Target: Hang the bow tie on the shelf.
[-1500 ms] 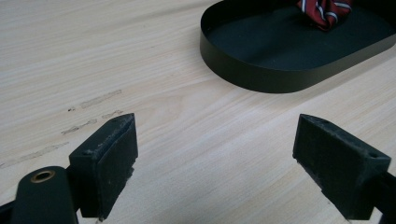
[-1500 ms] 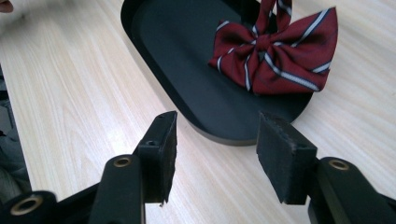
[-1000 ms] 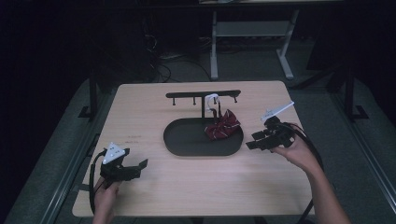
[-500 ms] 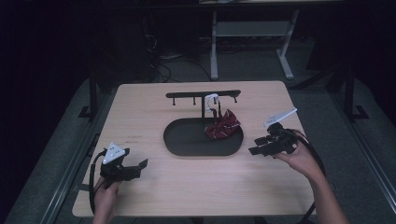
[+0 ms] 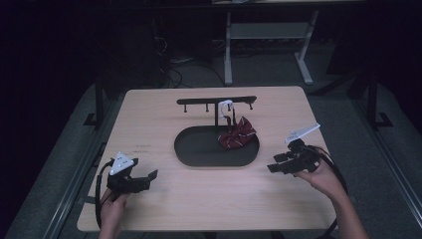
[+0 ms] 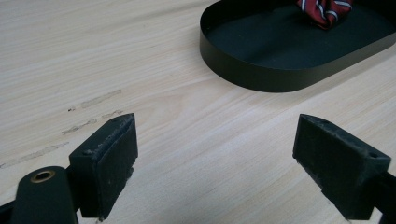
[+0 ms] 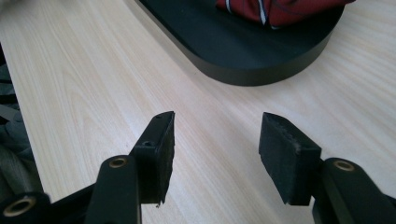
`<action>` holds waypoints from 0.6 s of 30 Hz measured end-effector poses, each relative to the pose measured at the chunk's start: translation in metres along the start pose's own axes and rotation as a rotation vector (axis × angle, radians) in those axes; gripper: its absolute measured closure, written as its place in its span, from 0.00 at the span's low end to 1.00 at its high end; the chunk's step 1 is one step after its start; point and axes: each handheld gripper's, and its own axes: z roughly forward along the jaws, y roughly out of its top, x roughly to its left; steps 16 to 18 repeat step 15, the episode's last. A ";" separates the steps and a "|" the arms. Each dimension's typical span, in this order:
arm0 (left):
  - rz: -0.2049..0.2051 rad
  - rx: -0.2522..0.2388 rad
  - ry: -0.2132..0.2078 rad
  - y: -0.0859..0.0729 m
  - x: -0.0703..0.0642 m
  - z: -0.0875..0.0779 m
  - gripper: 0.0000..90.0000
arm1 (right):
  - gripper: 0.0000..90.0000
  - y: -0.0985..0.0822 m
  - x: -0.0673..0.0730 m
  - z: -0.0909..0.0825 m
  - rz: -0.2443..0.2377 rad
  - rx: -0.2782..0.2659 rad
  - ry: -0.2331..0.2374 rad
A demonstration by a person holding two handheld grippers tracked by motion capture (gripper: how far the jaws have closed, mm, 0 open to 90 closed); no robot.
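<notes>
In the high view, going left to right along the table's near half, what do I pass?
Left black two-jaw gripper with its grey three-cornered plate → black oval metal tray → crumpled red striped cloth at the tray's right end → right black two-jaw gripper, jaws apart.

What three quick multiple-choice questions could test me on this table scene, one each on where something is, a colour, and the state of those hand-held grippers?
1. Where does the striped cloth lie?
A. in the black oval tray, at its right end
B. on the bare table by the left hand
C. on the floor

2. What is the cloth's main colour?
A. yellow
B. dark red
C. green

3. How do the jaws of the left hand-held gripper and right hand-held gripper stand?
A. both shut
B. one clamped on the cloth
C. both open, holding nothing

Answers: 1 A, it sits inside the tray's rim; 2 B, red with pale stripes; 3 C, bare wood shows between each pair.
</notes>
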 end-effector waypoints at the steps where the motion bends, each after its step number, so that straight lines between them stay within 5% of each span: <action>1: -0.001 -0.001 0.000 0.000 0.000 0.000 0.15 | 0.50 -0.001 0.000 0.000 0.003 0.000 0.002; 18: -0.006 -0.001 0.010 0.001 -0.001 -0.001 0.15 | 0.48 -0.035 0.009 0.002 0.028 -0.030 0.008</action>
